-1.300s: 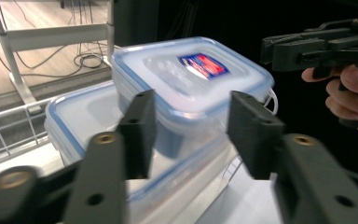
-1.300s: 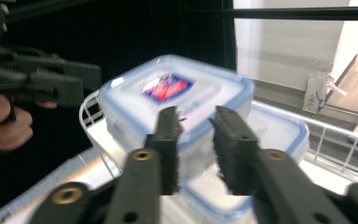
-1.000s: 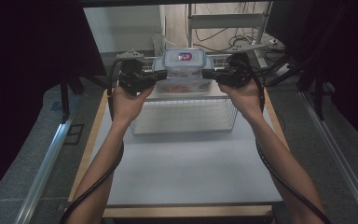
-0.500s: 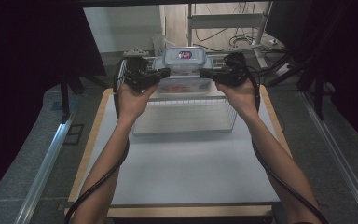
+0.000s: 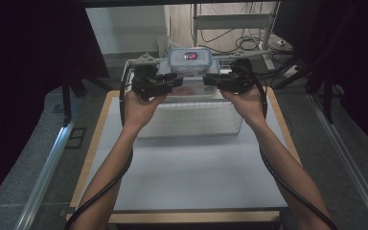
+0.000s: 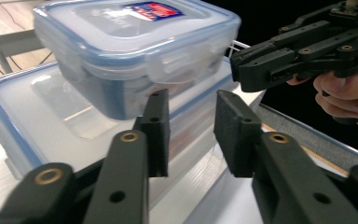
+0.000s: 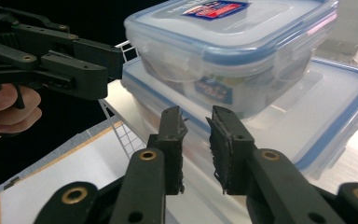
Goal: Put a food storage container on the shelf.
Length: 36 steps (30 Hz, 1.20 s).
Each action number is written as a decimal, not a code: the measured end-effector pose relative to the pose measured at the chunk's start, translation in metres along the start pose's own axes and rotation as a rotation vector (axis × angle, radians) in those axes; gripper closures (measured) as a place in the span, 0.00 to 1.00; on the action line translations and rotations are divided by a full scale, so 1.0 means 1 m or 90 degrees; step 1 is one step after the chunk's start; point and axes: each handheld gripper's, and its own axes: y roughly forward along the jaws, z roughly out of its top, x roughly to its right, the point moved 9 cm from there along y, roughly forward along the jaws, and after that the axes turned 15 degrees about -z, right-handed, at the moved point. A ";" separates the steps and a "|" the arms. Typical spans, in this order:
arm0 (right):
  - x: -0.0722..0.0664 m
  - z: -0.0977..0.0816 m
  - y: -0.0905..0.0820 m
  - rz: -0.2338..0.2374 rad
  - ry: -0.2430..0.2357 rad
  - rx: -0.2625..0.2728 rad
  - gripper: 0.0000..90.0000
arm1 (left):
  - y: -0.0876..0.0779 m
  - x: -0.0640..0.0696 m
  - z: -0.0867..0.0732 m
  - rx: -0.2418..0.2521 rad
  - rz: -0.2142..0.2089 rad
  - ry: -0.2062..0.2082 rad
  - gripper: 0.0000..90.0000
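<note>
The small lidded container sits stacked on the larger container, atop the wire basket at the bench's far edge. The left hand-held gripper and right hand-held gripper have just been opening, jaws part-open and empty, so placing looks done. Backing off remains; the bench's near half is bare.

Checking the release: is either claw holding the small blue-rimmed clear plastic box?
No. Both claws have just been opening with nothing between them; the small blue-rimmed clear plastic box rests on a larger one.
</note>
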 end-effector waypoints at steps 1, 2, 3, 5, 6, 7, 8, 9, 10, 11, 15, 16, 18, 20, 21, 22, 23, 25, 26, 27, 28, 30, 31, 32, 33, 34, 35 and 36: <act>-0.002 -0.001 -0.002 0.001 -0.006 0.003 0.78 | 0.000 0.002 -0.001 -0.002 -0.002 0.006 0.67; -0.003 -0.002 -0.004 0.003 -0.007 0.003 0.77 | -0.001 0.006 -0.004 -0.004 -0.002 0.012 0.66; -0.004 -0.003 -0.005 0.006 -0.008 0.005 0.76 | -0.002 0.008 -0.005 -0.006 -0.002 0.016 0.65; -0.007 -0.005 -0.008 0.009 -0.012 0.007 0.74 | -0.002 0.009 -0.007 -0.005 -0.004 0.015 0.62; -0.007 -0.005 -0.008 0.009 -0.012 0.007 0.74 | -0.003 0.010 -0.009 -0.007 -0.006 0.016 0.62; -0.008 -0.006 -0.009 0.009 -0.015 0.009 0.73 | -0.003 0.012 -0.011 -0.006 -0.009 0.015 0.61; -0.010 -0.010 -0.011 0.010 -0.020 0.011 0.70 | -0.004 0.014 -0.015 -0.008 -0.012 0.015 0.59; -0.011 -0.012 -0.011 0.010 -0.024 0.010 0.70 | -0.004 0.014 -0.015 -0.008 -0.012 0.015 0.58; -0.012 -0.014 -0.012 0.009 -0.027 0.010 0.69 | -0.005 0.015 -0.019 -0.008 -0.016 0.015 0.57; -0.012 -0.014 -0.012 0.009 -0.027 0.010 0.69 | -0.005 0.015 -0.019 -0.008 -0.016 0.015 0.56; -0.013 -0.023 -0.013 0.011 -0.033 0.005 0.66 | -0.006 0.019 -0.029 -0.011 -0.023 0.015 0.54; -0.014 -0.027 -0.014 0.010 -0.037 0.004 0.65 | -0.006 0.021 -0.034 -0.014 -0.022 0.018 0.52; -0.014 -0.029 -0.015 0.010 -0.039 0.005 0.64 | -0.006 0.022 -0.037 -0.015 -0.021 0.020 0.51; -0.014 -0.034 -0.017 0.010 -0.040 0.006 0.62 | -0.007 0.023 -0.042 -0.018 -0.019 0.023 0.48; -0.015 -0.035 -0.017 0.010 -0.042 0.005 0.61 | -0.007 0.024 -0.045 -0.019 -0.019 0.023 0.47; -0.015 -0.038 -0.018 0.009 -0.043 0.006 0.60 | -0.008 0.024 -0.047 -0.020 -0.018 0.025 0.45; -0.016 -0.042 -0.020 0.009 -0.047 0.004 0.59 | -0.009 0.025 -0.052 -0.020 -0.015 0.026 0.43; -0.016 -0.044 -0.021 0.008 -0.048 0.004 0.58 | -0.010 0.026 -0.056 -0.021 -0.015 0.027 0.42; -0.016 -0.047 -0.022 0.007 -0.051 0.004 0.56 | -0.010 0.027 -0.058 -0.022 -0.014 0.027 0.41; -0.017 -0.049 -0.023 0.007 -0.051 0.005 0.55 | -0.011 0.028 -0.060 -0.023 -0.013 0.029 0.40; -0.017 -0.051 -0.023 0.006 -0.052 0.003 0.54 | -0.011 0.029 -0.063 -0.024 -0.011 0.029 0.39; -0.017 -0.056 -0.025 0.008 -0.054 0.002 0.51 | -0.012 0.031 -0.070 -0.030 -0.007 0.033 0.36; -0.018 -0.060 -0.026 0.006 -0.056 0.000 0.49 | -0.012 0.032 -0.073 -0.033 -0.005 0.034 0.35; -0.018 -0.065 -0.028 0.005 -0.060 -0.001 0.46 | -0.012 0.033 -0.076 -0.037 -0.005 0.036 0.33; -0.018 -0.065 -0.028 0.005 -0.060 -0.001 0.46 | -0.012 0.035 -0.079 -0.039 -0.002 0.036 0.33; -0.018 -0.068 -0.029 0.004 -0.062 -0.003 0.45 | -0.012 0.036 -0.084 -0.045 0.001 0.040 0.32; -0.020 -0.075 -0.031 0.004 -0.064 -0.006 0.42 | -0.012 0.037 -0.086 -0.046 0.002 0.041 0.30; -0.020 -0.075 -0.031 0.004 -0.064 -0.006 0.42 | -0.012 0.038 -0.090 -0.049 0.004 0.042 0.30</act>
